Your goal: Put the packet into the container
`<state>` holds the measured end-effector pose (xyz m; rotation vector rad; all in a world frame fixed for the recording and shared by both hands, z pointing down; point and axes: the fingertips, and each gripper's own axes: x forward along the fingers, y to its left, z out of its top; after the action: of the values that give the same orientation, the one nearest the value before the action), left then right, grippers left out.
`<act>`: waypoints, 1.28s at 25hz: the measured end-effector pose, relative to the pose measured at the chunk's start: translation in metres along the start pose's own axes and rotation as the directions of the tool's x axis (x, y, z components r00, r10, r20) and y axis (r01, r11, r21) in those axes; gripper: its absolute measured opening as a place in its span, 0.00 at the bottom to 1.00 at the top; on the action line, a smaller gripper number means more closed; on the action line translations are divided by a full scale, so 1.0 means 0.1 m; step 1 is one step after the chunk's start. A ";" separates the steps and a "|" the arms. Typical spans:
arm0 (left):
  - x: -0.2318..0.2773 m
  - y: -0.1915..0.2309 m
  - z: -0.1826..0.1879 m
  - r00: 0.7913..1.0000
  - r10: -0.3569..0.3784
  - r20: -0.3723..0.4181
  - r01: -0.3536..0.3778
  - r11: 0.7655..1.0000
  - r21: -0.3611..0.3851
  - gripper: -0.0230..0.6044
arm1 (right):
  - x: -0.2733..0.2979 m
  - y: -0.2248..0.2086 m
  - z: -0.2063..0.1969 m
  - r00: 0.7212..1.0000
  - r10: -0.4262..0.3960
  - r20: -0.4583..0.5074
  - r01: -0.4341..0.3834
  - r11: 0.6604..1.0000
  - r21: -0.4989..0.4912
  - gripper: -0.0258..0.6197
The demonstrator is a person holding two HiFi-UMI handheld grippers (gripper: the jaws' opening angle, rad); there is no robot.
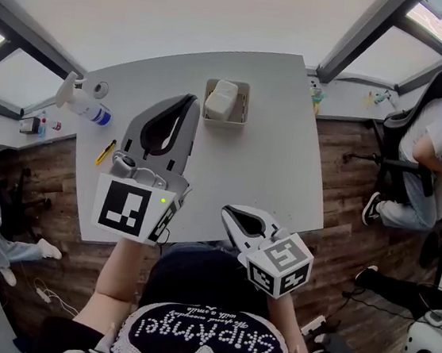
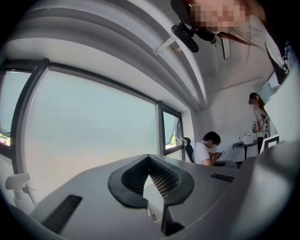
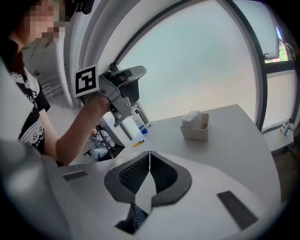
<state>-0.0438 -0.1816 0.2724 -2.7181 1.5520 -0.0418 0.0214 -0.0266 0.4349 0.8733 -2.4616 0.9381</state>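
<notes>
both tongs are clenched on nothing: left gripper (image 1: 190,100), right gripper (image 1: 229,213). packet (image 1: 221,98) lies in container (image 1: 245,112) at twelve o'clock; task looks done.

Near left edge of pale grey tabletop (image 1: 277,178): white plastic spray bottle with blue label (image 1: 82,101), small yellow-and-black pen-shaped tool (image 1: 106,152) close beside it. Off to the right, well apart from table: seated person in white shirt (image 1: 438,130) on black office chair (image 1: 398,165), dark wood-plank floor (image 1: 332,249) below.
</notes>
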 end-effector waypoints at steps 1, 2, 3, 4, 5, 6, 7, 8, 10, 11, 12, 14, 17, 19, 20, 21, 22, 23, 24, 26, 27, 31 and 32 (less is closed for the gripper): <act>-0.03 -0.02 -0.02 1.000 0.001 -0.005 -0.001 1.000 -0.001 0.05 | 0.00 -0.01 0.01 1.000 -0.009 0.008 0.009 1.000 -0.004 0.07; -0.06 -0.04 -0.04 1.000 0.002 -0.010 -0.002 1.000 -0.001 0.05 | -0.01 -0.03 0.03 1.000 -0.017 0.017 0.017 1.000 -0.008 0.06; -0.09 -0.06 -0.05 1.000 0.003 -0.014 -0.003 1.000 -0.004 0.05 | -0.01 -0.04 0.05 0.999 -0.024 0.026 0.025 1.000 -0.011 0.06; -0.12 -0.08 -0.07 1.000 0.003 -0.017 -0.003 1.000 -0.008 0.05 | -0.01 -0.05 0.06 0.999 -0.031 0.034 0.031 0.999 -0.014 0.06; -0.15 -0.10 -0.08 1.000 0.001 -0.021 -0.002 1.000 -0.014 0.05 | -0.01 -0.07 0.08 0.999 -0.036 0.041 0.037 0.999 -0.015 0.06; -0.17 -0.12 -0.10 1.000 -0.001 -0.025 0.000 1.000 -0.019 0.05 | 0.00 -0.08 0.09 0.998 -0.040 0.046 0.041 0.999 -0.016 0.06; -0.19 -0.13 -0.11 1.000 -0.003 -0.030 0.002 1.000 -0.022 0.05 | 0.01 -0.09 0.11 0.998 -0.042 0.050 0.043 0.999 -0.017 0.06; -0.21 -0.15 -0.12 0.999 -0.005 -0.035 0.004 1.000 -0.024 0.05 | 0.02 -0.09 0.12 0.998 -0.043 0.053 0.044 0.999 -0.018 0.06; -0.24 -0.18 -0.12 0.999 -0.010 -0.039 0.009 1.000 -0.027 0.05 | 0.03 -0.08 0.14 0.998 -0.039 0.055 0.041 0.999 -0.022 0.06; -0.25 -0.19 -0.13 0.999 -0.014 -0.038 0.012 1.000 -0.029 0.05 | 0.04 -0.08 0.14 0.998 -0.037 0.055 0.038 0.999 -0.023 0.06; -0.27 -0.21 -0.14 0.999 -0.017 -0.038 0.016 0.999 -0.030 0.05 | 0.05 -0.07 0.14 0.998 -0.035 0.056 0.037 0.999 -0.022 0.06; -0.30 -0.26 -0.17 0.999 -0.028 -0.041 0.027 0.999 -0.030 0.05 | 0.05 -0.07 0.13 0.998 -0.034 0.057 0.035 0.999 -0.019 0.06; -0.37 -0.36 -0.26 0.996 -0.043 -0.077 0.040 0.998 -0.039 0.05 | 0.04 -0.07 0.13 0.997 -0.037 0.062 0.038 0.999 -0.014 0.06; -0.44 -0.44 -0.36 0.992 -0.063 -0.108 0.054 0.996 -0.076 0.05 | 0.03 -0.08 0.14 0.997 -0.042 0.067 0.043 0.999 -0.008 0.06; -0.47 -0.48 -0.42 0.990 -0.072 -0.124 0.061 0.994 -0.092 0.05 | 0.02 -0.09 0.14 0.997 -0.044 0.070 0.045 0.999 -0.003 0.06; -0.51 -0.51 -0.48 0.987 -0.080 -0.141 0.066 0.993 -0.101 0.05 | 0.02 -0.10 0.13 0.996 -0.046 0.071 0.046 0.999 0.002 0.06; -0.54 -0.53 -0.54 0.984 -0.085 -0.156 0.070 0.992 -0.103 0.05 | 0.02 -0.10 0.13 0.996 -0.048 0.071 0.048 0.999 0.005 0.06; -0.57 -0.55 -0.59 0.981 -0.090 -0.170 0.073 0.992 -0.102 0.05 | 0.01 -0.11 0.12 0.996 -0.049 0.070 0.048 0.999 0.007 0.06; -0.60 -0.57 -0.64 0.978 -0.095 -0.183 0.077 0.992 -0.101 0.05 | 0.01 -0.11 0.11 0.996 -0.049 0.069 0.048 0.999 0.008 0.06; -0.66 -0.62 -0.76 0.972 -0.109 -0.209 0.088 0.990 -0.107 0.05 | 0.02 -0.10 0.10 0.997 -0.049 0.067 0.048 0.999 0.008 0.06; -0.68 -0.65 -0.81 0.968 -0.118 -0.220 0.094 0.989 -0.115 0.05 | 0.02 -0.10 0.10 0.997 -0.048 0.067 0.048 0.999 0.008 0.06; -0.75 -0.76 -0.95 0.959 -0.144 -0.244 0.110 0.983 -0.148 0.05 | 0.02 -0.09 0.11 0.996 -0.048 0.071 0.048 0.999 0.008 0.06; -0.77 -0.79 -0.96 0.957 -0.148 -0.247 0.113 0.982 -0.152 0.05 | 0.02 -0.08 0.11 0.996 -0.048 0.072 0.047 0.999 0.009 0.06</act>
<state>-0.0178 -0.0750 0.3693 -3.0250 1.4760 -0.3147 0.0241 -0.0399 0.4325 0.9805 -2.4874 0.9149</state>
